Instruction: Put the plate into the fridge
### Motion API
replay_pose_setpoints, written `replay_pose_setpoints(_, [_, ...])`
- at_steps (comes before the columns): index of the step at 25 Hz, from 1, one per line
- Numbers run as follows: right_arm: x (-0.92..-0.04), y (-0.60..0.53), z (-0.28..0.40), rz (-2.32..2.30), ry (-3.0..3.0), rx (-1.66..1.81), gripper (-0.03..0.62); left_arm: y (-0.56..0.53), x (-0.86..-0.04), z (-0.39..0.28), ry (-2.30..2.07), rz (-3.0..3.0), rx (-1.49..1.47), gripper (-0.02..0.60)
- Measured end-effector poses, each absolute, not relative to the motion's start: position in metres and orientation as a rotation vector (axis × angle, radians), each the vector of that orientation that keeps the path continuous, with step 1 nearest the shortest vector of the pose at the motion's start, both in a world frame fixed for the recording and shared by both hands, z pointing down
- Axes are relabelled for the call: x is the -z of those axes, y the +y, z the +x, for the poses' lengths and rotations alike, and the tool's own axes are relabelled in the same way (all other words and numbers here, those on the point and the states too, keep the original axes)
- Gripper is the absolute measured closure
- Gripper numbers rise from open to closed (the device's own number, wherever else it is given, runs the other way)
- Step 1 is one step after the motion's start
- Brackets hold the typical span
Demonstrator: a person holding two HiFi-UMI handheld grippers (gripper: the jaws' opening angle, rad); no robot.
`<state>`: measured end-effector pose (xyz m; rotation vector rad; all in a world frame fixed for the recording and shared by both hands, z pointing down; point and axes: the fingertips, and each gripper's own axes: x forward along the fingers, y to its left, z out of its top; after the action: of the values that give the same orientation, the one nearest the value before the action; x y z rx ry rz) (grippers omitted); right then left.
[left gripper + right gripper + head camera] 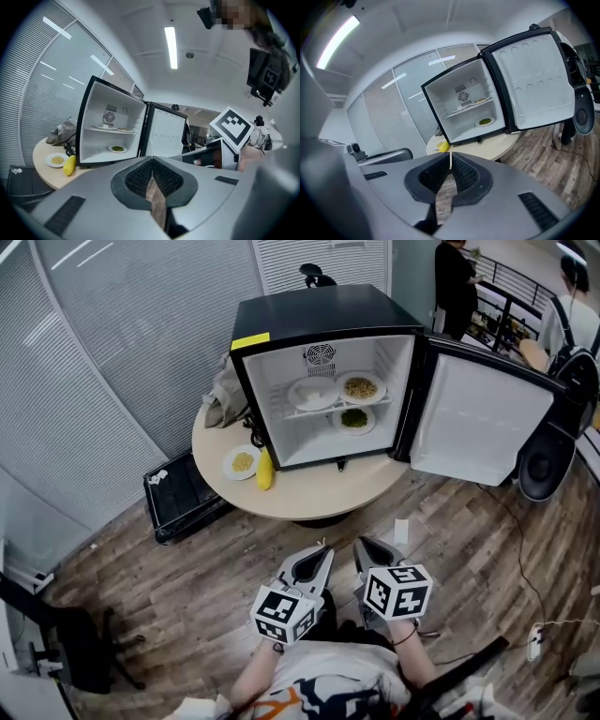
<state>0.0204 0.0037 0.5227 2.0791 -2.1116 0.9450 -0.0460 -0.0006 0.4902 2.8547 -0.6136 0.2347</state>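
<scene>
Currently, item by item:

- Fridge [323,324]: sitting on the round table [319,495], with its door [478,418] hanging wide open to the right.
- Plates inside: three are lying in the fridge. A pale plate [312,393] and a plate of yellowish food [361,387] are resting on the shelf, and a plate of greens [353,419] is resting on the fridge floor.
- Plate outside: a small plate of yellow food [242,462] is lying on the table just left of the fridge, with a yellow cob [265,470] just beside it.
- Left gripper [322,557]: its jaws are pressing together on nothing, and it is hovering close to the person's body, well apart from the table.
- Right gripper [367,549]: its jaws are likewise pressing together, and it is carrying nothing.
- Step in hand, as a judgement: both claws are hanging empty between moves. This is fitting either an approach toward the small plate on the table or a retreat after one of the three plates went in. Any further reach is calling for jaws spread ahead of a plate rim.
</scene>
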Motion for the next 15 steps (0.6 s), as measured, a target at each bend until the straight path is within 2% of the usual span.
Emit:
replay_pose_setpoints(8, [-0.522,0.008,0.005,2.023,-2.136,-0.914,0.571,0.006,-0.494,-0.064,-0.671,2.832,-0.224,0.571])
replay_pose_setpoints(15, [-0.52,0.013,0.012,2.045,-2.123,-0.909,0.572,0.013,-0.49,-0.053,-0.623,2.85,-0.23,0.571])
